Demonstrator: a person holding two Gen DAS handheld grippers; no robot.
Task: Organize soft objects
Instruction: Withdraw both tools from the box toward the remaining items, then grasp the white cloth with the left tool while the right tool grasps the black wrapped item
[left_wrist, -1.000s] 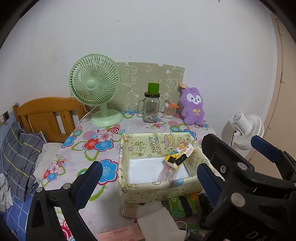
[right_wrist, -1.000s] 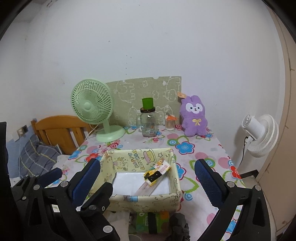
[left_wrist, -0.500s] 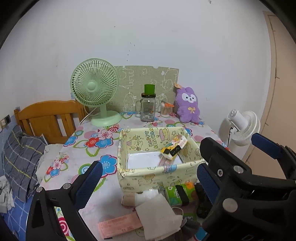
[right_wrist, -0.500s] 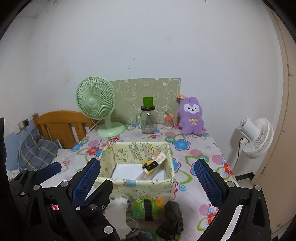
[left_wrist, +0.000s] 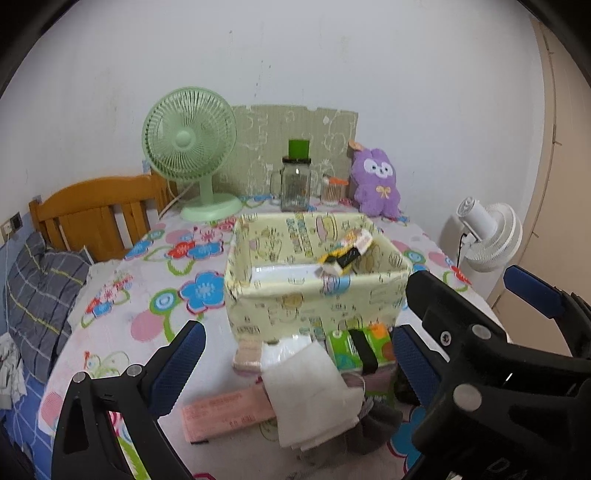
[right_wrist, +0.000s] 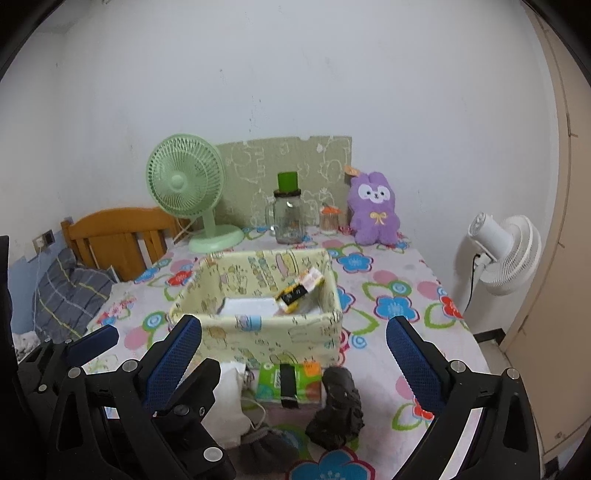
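Observation:
A pale yellow fabric box (left_wrist: 314, 299) (right_wrist: 258, 332) stands mid-table with a yellow-and-black packet (left_wrist: 343, 254) leaning inside. In front of it lie a white cloth (left_wrist: 310, 391) (right_wrist: 229, 402), a green tissue pack (left_wrist: 351, 350) (right_wrist: 288, 380), a black crumpled cloth (right_wrist: 338, 406) and a grey soft item (right_wrist: 269, 443). A purple plush bunny (left_wrist: 375, 184) (right_wrist: 375, 210) sits at the back right. My left gripper (left_wrist: 295, 362) is open above the white cloth. My right gripper (right_wrist: 295, 354) is open over the tissue pack. Neither holds anything.
A green desk fan (left_wrist: 192, 155), a glass jar with a green lid (left_wrist: 295, 184) and a small orange-topped jar (left_wrist: 330, 188) stand at the back. A pink paper packet (left_wrist: 229, 410) lies near the front. There is a wooden headboard (left_wrist: 92, 210) on the left and a white floor fan (right_wrist: 506, 251) on the right.
Both grippers have drawn back from the box and lowered. The cloths and the tissue pack in front of it have come into view. Both stay open.

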